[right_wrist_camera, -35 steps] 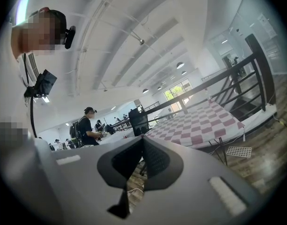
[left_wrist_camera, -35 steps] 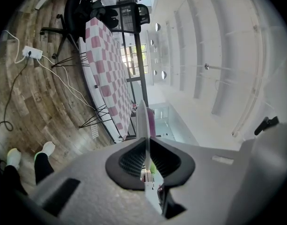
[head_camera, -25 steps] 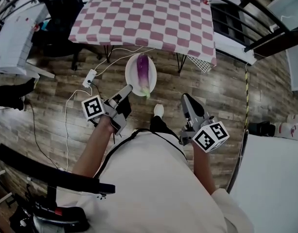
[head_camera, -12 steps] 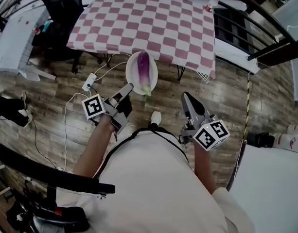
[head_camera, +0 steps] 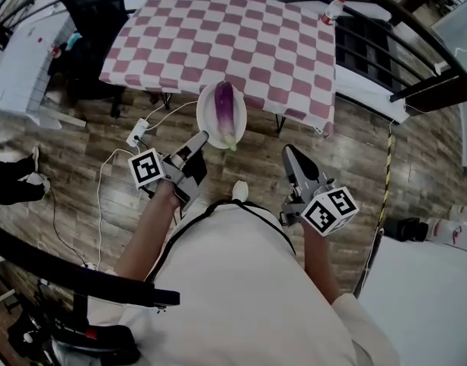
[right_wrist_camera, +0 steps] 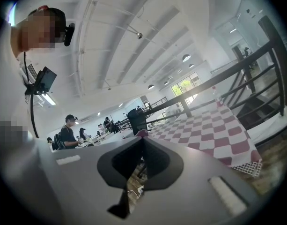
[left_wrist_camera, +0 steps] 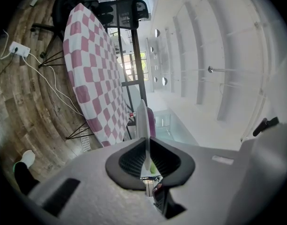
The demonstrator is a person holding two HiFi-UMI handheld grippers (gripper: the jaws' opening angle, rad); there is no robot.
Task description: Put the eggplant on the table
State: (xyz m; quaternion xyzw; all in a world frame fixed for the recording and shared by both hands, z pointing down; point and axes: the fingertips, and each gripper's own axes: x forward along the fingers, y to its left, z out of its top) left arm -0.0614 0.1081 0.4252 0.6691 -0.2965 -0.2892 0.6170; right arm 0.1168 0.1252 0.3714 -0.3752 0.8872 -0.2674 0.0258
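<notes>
A purple eggplant (head_camera: 225, 110) lies on a white plate (head_camera: 209, 116) held out in front of me, at the near edge of the table with the pink-and-white checked cloth (head_camera: 241, 40). My left gripper (head_camera: 200, 139) is shut on the plate's near rim. In the left gripper view the plate (left_wrist_camera: 142, 118) shows edge-on between the pads of that gripper (left_wrist_camera: 147, 156), with the eggplant (left_wrist_camera: 152, 122) beyond it. My right gripper (head_camera: 290, 153) is to the right of the plate, shut and holding nothing; its own view shows the closed tips (right_wrist_camera: 142, 138) pointing at the table (right_wrist_camera: 213, 125).
A bottle (head_camera: 333, 9) stands at the table's far right corner. A black chair (head_camera: 92, 14) is at the table's left, black railings (head_camera: 401, 29) to the right. A power strip (head_camera: 136, 134) and cables lie on the wood floor. Seated people (right_wrist_camera: 68, 132) show far off.
Both grippers and the plate with the eggplant have moved toward the table; the plate now overlaps the table's near edge in the head view. Both grips are unchanged.
</notes>
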